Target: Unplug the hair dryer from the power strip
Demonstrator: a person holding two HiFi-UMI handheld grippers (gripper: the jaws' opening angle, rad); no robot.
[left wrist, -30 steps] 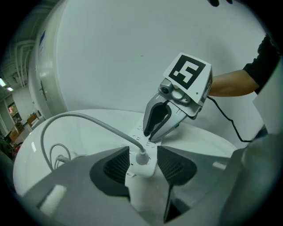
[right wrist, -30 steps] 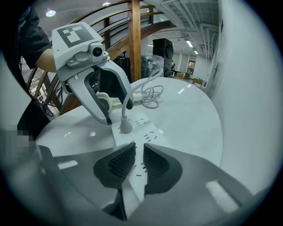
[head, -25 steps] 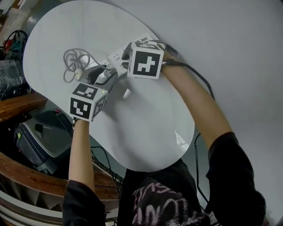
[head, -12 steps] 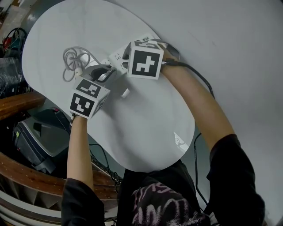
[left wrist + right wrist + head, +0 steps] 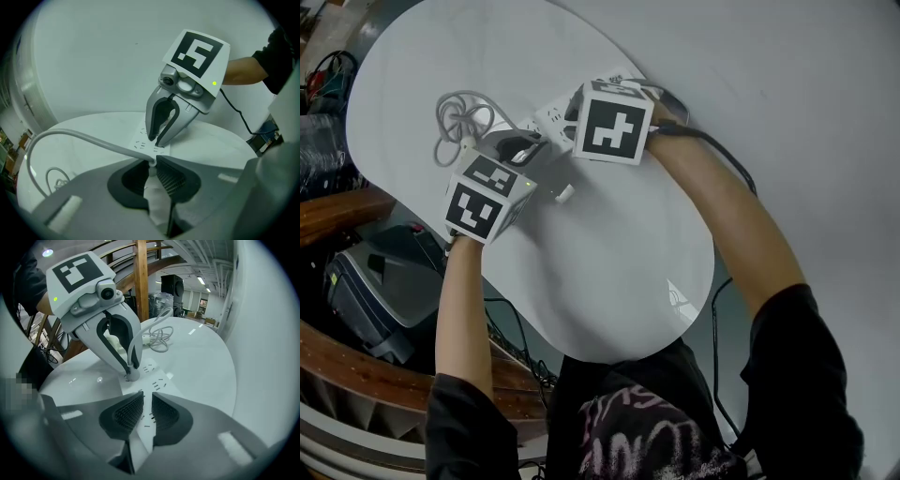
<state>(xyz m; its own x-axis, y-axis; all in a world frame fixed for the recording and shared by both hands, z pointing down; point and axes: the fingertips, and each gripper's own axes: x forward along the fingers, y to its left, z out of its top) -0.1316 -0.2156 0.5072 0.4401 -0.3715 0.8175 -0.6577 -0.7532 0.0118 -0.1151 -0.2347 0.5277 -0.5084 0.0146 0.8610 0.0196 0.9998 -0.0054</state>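
My left gripper (image 5: 152, 161) was clamped on the white moulded plug (image 5: 153, 197), with the ribbed dark pads bearing on its two sides. The plug's smooth grey cable (image 5: 79, 137) ran off to the left and ended in a loose coil (image 5: 457, 117).

In the right gripper view, the plug's nose met the top face of the power strip (image 5: 158, 380), a flat white plastic bar with rows of slot openings. Whether the pins were seated could not be determined.

My right gripper (image 5: 146, 401) had its jaws drawn almost together, leaving a narrow slit between the ribbed pads, and its tips were set on the strip's top face.

The strip lay on the glossy white oval table (image 5: 609, 281). Each gripper carried a cube (image 5: 612, 129) printed with black-and-white square markers.
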